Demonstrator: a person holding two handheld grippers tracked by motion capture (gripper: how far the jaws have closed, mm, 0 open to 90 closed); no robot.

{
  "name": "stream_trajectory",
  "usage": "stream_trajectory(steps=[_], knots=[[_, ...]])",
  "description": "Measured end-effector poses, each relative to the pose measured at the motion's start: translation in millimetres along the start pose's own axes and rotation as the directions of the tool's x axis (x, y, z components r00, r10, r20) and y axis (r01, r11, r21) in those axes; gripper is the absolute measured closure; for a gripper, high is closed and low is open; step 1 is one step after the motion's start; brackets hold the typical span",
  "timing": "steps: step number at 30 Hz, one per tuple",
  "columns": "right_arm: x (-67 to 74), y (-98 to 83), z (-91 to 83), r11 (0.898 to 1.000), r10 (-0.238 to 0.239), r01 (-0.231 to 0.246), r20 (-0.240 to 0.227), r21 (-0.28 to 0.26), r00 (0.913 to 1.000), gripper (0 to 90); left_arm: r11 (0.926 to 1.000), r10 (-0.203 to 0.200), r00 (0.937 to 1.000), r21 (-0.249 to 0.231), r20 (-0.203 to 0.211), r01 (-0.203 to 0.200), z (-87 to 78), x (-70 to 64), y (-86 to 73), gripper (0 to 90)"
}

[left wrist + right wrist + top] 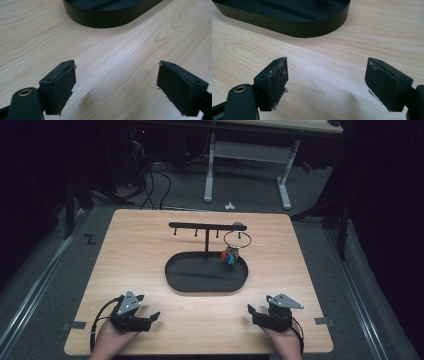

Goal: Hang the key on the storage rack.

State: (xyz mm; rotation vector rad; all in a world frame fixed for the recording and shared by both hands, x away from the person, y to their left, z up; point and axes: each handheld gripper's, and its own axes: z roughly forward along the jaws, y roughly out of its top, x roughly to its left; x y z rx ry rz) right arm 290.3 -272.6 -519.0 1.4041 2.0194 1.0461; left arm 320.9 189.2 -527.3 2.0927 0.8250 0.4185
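Hanging from the right end hook of the black rack (pixel 207 226) over the tray (pixel 172 279), the key ring (pixel 236 238) w/ bright tags looks light, hard & slippery, best pinched at its thin hoop, while left tongs (pixel 150 316) & right tongs (pixel 254 312) wait wide apart, holding nothing, on the near table (pixel 125 245).

Each black gripper, left (pixel 148 311) and right (pixel 256 312), carried a grey three-cornered plate, a trailing black cable, a brass-ringed screw hole, and scuffed square pads (pixel 277 75).
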Motion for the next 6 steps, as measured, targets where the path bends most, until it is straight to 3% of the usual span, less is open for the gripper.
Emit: stream_trajectory(steps=[6], knots=[[-1.5,0.3,1.4,1.000,0.022,-0.022,0.005,0.009,0.9997,19.0,1.0000,0.004,1.0000,-0.008,0.005,-0.004,-4.8,-0.6,-1.3,16.0]])
